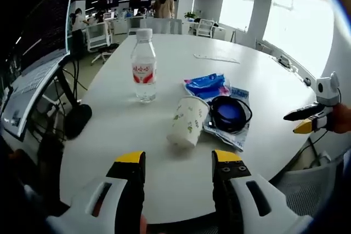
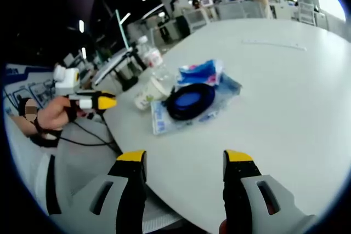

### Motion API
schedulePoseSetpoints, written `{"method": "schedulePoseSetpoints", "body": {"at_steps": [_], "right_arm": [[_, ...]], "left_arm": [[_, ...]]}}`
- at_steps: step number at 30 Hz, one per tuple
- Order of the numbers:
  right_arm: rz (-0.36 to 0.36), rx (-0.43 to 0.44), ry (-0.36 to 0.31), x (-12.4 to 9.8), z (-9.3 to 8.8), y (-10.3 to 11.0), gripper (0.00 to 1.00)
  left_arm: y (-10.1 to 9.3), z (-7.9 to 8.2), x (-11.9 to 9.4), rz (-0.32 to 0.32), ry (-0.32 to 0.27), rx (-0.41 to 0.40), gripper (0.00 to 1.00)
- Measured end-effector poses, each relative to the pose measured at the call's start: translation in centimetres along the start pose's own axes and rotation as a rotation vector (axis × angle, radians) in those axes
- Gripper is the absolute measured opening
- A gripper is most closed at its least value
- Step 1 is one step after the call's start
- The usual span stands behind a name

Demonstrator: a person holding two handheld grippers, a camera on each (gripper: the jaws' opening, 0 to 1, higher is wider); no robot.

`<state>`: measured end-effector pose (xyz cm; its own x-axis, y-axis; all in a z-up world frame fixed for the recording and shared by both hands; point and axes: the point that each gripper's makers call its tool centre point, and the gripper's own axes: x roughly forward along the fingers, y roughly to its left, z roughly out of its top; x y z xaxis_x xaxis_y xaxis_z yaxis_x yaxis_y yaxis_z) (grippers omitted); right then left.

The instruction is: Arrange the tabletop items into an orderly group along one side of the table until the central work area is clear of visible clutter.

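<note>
A clear water bottle point(image 1: 143, 67) with a red label stands upright on the white table point(image 1: 109, 130). Near it a paper cup point(image 1: 187, 121) with a leaf print lies tipped on its side. Beside the cup a dark coiled cable point(image 1: 229, 113) rests on a clear plastic bag point(image 1: 237, 135), with a blue packet point(image 1: 207, 84) behind. My left gripper point(image 1: 179, 163) is open at the near table edge, short of the cup. In the right gripper view my right gripper point(image 2: 185, 161) is open over the table edge, short of the cable point(image 2: 190, 100), cup point(image 2: 148, 94) and bottle point(image 2: 149, 53).
A long flat ruler-like strip point(image 1: 216, 58) lies farther back on the table. Office chairs point(image 1: 98, 39) and desks stand beyond, with a person point(image 1: 163, 5) at the back. The other gripper point(image 1: 307, 119) enters from the right; in the right gripper view the other gripper point(image 2: 93, 102) is held by a hand.
</note>
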<state>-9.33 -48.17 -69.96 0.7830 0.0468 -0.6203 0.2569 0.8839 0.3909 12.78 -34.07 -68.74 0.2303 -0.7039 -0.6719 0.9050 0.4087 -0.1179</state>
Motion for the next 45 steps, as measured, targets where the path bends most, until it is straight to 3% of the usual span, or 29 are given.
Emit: {"method": "schedulePoseSetpoints", "body": {"at_steps": [12, 27, 37, 45], "right_arm": [[-0.001, 0.012, 0.010, 0.2, -0.4, -0.3, 0.54], [-0.016, 0.032, 0.028, -0.2, -0.9, -0.9, 0.54], [-0.025, 0.038, 0.035, -0.1, -1.1, -0.9, 0.54], [-0.029, 0.042, 0.039, -0.1, -1.4, -0.7, 0.54]], "left_arm": [[-0.6, 1.3, 2.6, -0.048, 0.031, 0.028, 0.49], [-1.6, 0.9, 7.3, -0.101, 0.130, 0.128, 0.50], [-0.9, 0.4, 9.3, -0.116, 0.174, 0.127, 0.49], [-1.0, 0.0, 10.0, -0.139, 0.180, 0.097, 0.42]]}}
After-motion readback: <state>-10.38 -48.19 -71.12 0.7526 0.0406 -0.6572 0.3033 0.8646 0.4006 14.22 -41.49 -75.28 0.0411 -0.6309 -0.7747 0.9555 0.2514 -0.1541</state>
